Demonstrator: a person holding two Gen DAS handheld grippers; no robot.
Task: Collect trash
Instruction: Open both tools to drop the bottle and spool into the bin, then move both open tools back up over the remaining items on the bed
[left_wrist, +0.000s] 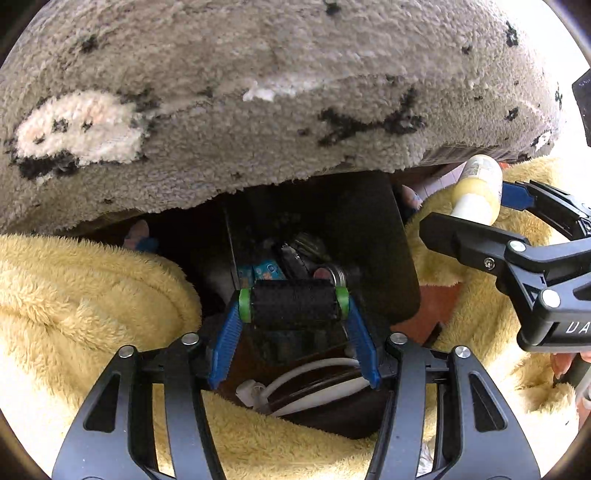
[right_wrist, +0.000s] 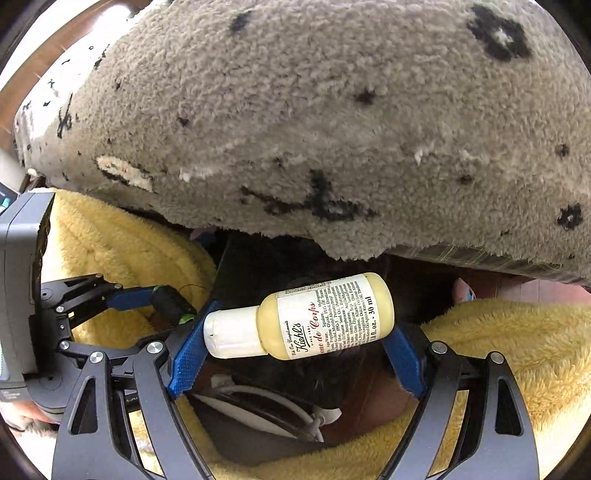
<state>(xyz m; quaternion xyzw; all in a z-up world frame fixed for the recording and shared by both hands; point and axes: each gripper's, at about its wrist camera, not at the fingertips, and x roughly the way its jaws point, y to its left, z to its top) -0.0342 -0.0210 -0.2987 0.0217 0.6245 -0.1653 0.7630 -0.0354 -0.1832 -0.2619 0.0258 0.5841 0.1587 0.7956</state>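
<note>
My left gripper (left_wrist: 293, 304) is shut on a black roll with green ends (left_wrist: 293, 302), held crosswise over a dark black bin (left_wrist: 388, 236) that holds several bits of trash. My right gripper (right_wrist: 295, 332) is shut on a small yellow lotion bottle with a white cap (right_wrist: 317, 317), held lengthwise between the blue fingers above the same dark bin (right_wrist: 251, 266). In the left wrist view the bottle (left_wrist: 478, 188) and right gripper show at the right. In the right wrist view the left gripper (right_wrist: 170, 302) shows at the left with the black roll (right_wrist: 168, 301).
A grey shaggy rug with black marks (left_wrist: 258, 92) fills the upper half of both views. Yellow fleece (left_wrist: 92, 295) lies on both sides of the bin. A white cable (left_wrist: 303, 384) lies on a dark surface below the grippers.
</note>
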